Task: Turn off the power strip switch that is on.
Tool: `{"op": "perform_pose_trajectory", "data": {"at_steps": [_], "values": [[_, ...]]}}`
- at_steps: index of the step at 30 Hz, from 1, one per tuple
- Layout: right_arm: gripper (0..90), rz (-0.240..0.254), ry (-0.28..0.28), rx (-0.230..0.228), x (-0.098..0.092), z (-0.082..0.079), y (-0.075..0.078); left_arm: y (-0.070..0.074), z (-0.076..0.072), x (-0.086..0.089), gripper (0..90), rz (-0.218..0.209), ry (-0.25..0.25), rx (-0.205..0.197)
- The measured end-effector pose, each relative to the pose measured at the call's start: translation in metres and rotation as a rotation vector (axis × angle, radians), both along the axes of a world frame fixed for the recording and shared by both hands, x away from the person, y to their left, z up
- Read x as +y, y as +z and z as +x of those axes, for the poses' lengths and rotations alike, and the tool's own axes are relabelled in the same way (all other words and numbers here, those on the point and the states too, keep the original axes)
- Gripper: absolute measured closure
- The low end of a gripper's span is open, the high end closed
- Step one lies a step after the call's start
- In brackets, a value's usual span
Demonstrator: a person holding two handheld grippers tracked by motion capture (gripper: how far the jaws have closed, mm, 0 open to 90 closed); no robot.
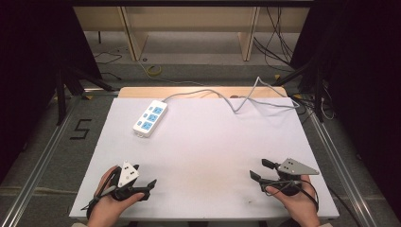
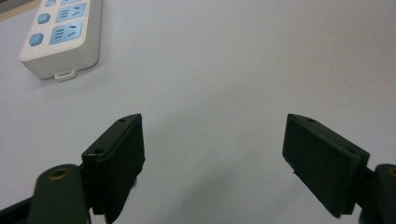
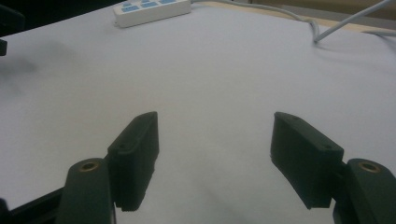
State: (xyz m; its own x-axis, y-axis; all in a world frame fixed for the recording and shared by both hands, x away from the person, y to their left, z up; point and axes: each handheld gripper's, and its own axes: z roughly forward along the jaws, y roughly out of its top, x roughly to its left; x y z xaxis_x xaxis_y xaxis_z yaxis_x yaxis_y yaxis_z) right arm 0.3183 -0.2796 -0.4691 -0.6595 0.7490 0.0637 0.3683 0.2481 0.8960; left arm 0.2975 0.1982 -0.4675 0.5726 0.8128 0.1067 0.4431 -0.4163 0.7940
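Observation:
A white power strip (image 1: 150, 118) with blue sockets lies on the white table sheet (image 1: 203, 156) toward the far left; its grey cable (image 1: 236, 101) runs off to the far right. The strip's near end appears in the left gripper view (image 2: 60, 37) and farther off in the right gripper view (image 3: 152, 10). My left gripper (image 1: 143, 175) rests near the front left corner, held in a hand, jaws wide apart with nothing between them (image 2: 212, 158). At the front right my right gripper (image 1: 260, 169) is likewise open and empty (image 3: 215, 158).
The table's front edge (image 1: 203, 218) runs just under both hands. Metal rails (image 1: 42, 161) flank the table on both sides. Loose cables (image 1: 279, 42) lie on the floor behind, near wooden shelf legs (image 1: 135, 38).

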Motion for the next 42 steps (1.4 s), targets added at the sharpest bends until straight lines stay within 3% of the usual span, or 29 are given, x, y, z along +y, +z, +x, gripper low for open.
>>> {"op": "perform_pose_trajectory", "data": {"at_steps": [7, 11, 13, 14, 15, 16, 25, 34, 42], "values": [[33.5, -0.012, 0.006, 0.0, 0.002, 0.0, 0.0, 0.0, 0.0, 0.003, 24.7, -0.024, 0.004, 0.006], [33.5, -0.015, 0.01, -0.004, 0.003, 0.0, 0.0, 0.003, -0.002, 0.005, 59.3, -0.022, 0.006, 0.017], [33.5, -0.017, 0.015, -0.004, 0.003, 0.0, 0.0, 0.003, -0.003, 0.005, 77.8, -0.003, -0.047, 0.04], [33.5, -0.017, 0.015, -0.004, 0.003, 0.0, 0.0, 0.002, -0.004, 0.003, 77.8, 0.001, -0.057, 0.043], [33.6, -0.019, 0.017, -0.001, 0.003, 0.0, 0.0, 0.003, -0.005, 0.001, 87.6, 0.009, -0.065, 0.038], [33.6, -0.022, 0.019, -0.001, 0.003, 0.0, 0.0, 0.004, -0.006, -0.001, 89.4, 0.011, -0.07, 0.032], [33.7, -0.025, 0.015, -0.002, 0.004, 0.0, -0.001, 0.011, -0.006, -0.007, 89.6, 0.015, -0.038, 0.035], [33.7, -0.032, 0.018, -0.004, 0.006, 0.0, -0.002, 0.022, 0.007, -0.009, 89.6, 0.022, -0.019, 0.024], [33.6, -0.038, 0.031, -0.007, 0.008, 0.0, -0.001, 0.029, 0.021, 0.003, 89.8, 0.03, 0.016, 0.022]]}}
